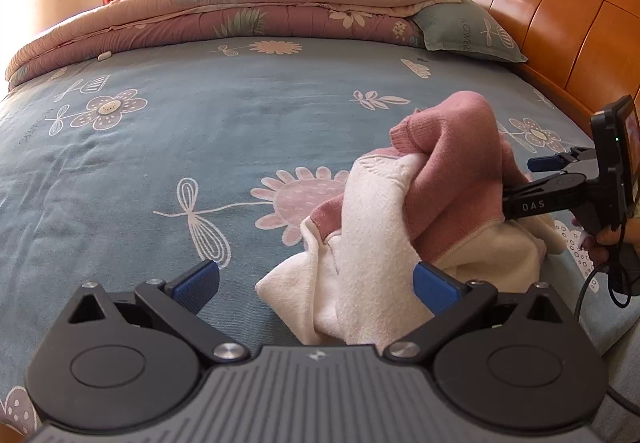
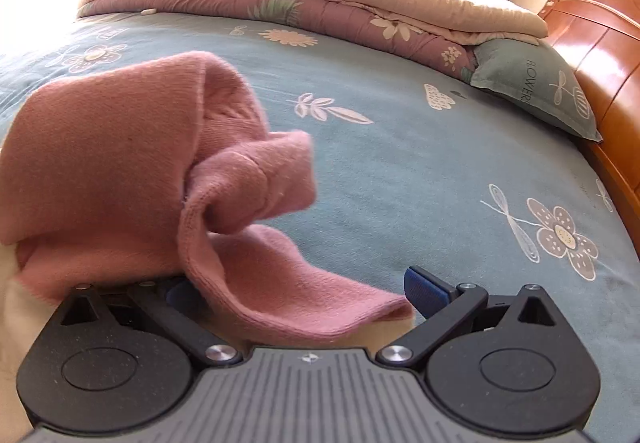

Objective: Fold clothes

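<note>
Sweater (image 1: 440,199), pink and cream, drapes between spread fingers of left gripper (image 1: 316,283) and right gripper (image 2: 296,293), marked "DAS".

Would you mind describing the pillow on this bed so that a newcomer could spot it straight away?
Start at the orange wooden headboard. At its foot, where the rolled floral quilt ends, lies the pillow, partly tucked under the quilt. It is grey-green with white flower outlines and the word FLOWER printed on it, unlike the pink and cream quilt.
</note>
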`<control>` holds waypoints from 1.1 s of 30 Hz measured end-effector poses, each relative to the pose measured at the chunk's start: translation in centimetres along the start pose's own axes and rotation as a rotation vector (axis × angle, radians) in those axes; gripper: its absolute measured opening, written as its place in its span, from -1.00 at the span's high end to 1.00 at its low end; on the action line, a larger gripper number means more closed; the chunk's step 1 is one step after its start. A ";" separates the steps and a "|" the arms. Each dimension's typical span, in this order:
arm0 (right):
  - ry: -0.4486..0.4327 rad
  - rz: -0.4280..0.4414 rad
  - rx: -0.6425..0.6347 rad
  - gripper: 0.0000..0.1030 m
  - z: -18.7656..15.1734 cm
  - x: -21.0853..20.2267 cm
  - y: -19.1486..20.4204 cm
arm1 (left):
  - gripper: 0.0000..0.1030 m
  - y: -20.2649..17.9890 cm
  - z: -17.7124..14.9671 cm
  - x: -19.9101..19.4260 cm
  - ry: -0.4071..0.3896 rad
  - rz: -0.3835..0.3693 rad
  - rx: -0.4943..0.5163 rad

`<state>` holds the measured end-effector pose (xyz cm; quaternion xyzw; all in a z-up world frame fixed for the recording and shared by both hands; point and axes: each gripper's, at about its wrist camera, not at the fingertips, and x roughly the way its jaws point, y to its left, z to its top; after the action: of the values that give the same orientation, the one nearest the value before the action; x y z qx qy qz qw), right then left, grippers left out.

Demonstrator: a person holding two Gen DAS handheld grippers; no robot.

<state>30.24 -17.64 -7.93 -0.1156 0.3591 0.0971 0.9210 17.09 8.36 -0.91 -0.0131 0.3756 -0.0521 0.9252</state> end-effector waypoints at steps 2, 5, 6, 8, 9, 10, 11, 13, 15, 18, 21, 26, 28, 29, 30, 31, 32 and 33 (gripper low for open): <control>0.009 -0.034 0.055 -1.00 0.3 1.0 -1.9 | -0.99 0.1 0.0 0.2 0.003 0.000 0.002; 0.027 -0.149 0.117 -1.00 0.2 2.1 -4.8 | -0.99 0.3 0.0 0.5 0.012 -0.002 0.001; 0.038 -0.174 0.133 -1.00 0.2 2.3 -5.7 | -0.99 0.4 -0.1 0.7 0.016 0.002 0.003; 0.052 -0.168 0.184 -1.00 0.0 2.2 -7.5 | -0.99 0.6 -0.1 1.0 0.023 0.011 0.006; 0.048 -0.147 0.207 -1.00 -0.2 1.7 -7.8 | -0.99 0.7 -0.2 1.1 0.026 0.019 0.006; 0.043 -0.120 0.226 -1.00 -0.3 1.2 -8.1 | -0.99 0.8 -0.2 1.2 0.030 0.023 0.005; 0.030 -0.072 0.225 -1.00 -0.3 0.5 -7.8 | -0.99 0.9 -0.2 1.4 0.035 0.024 0.002; 0.012 0.042 0.185 -1.00 -0.1 -0.6 -6.3 | -0.99 1.0 -0.3 1.6 0.042 0.027 -0.001; 0.024 0.149 0.112 -1.00 0.2 -1.1 -4.2 | -0.99 0.9 -0.3 1.8 0.047 0.026 0.002; 0.082 0.148 -0.042 -1.00 0.2 0.2 -0.1 | -0.99 0.6 -0.3 1.9 0.051 0.023 0.009; 0.107 0.173 -0.100 -1.00 0.3 1.9 2.6 | -0.99 0.5 -0.2 2.0 0.053 0.016 0.012; 0.130 0.152 -0.100 -1.00 1.4 3.8 3.5 | -0.99 0.3 0.2 2.4 0.058 0.011 0.017; 0.158 0.094 -0.067 -1.00 1.5 4.4 2.2 | -0.99 0.3 0.2 2.5 0.058 0.008 0.017; 0.160 0.074 -0.053 -1.00 1.4 4.5 1.4 | -0.99 0.2 0.2 2.6 0.058 0.005 0.019; 0.157 0.029 -0.041 -1.00 1.3 4.5 0.4 | -0.99 0.2 0.2 2.6 0.059 0.003 0.021; 0.152 -0.017 -0.029 -1.00 1.2 4.5 -0.5 | -0.99 0.3 0.2 2.7 0.062 0.004 0.021; 0.144 -0.066 -0.021 -1.00 1.1 4.5 -1.4 | -0.99 0.3 0.2 2.8 0.065 0.004 0.020; 0.144 -0.124 -0.013 -1.00 1.1 4.5 -2.5 | -0.99 0.3 0.2 2.9 0.067 0.004 0.020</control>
<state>34.86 -19.30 -9.91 -0.1505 0.4161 0.0335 0.8961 19.33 8.36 -2.81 -0.0015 0.4059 -0.0545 0.9123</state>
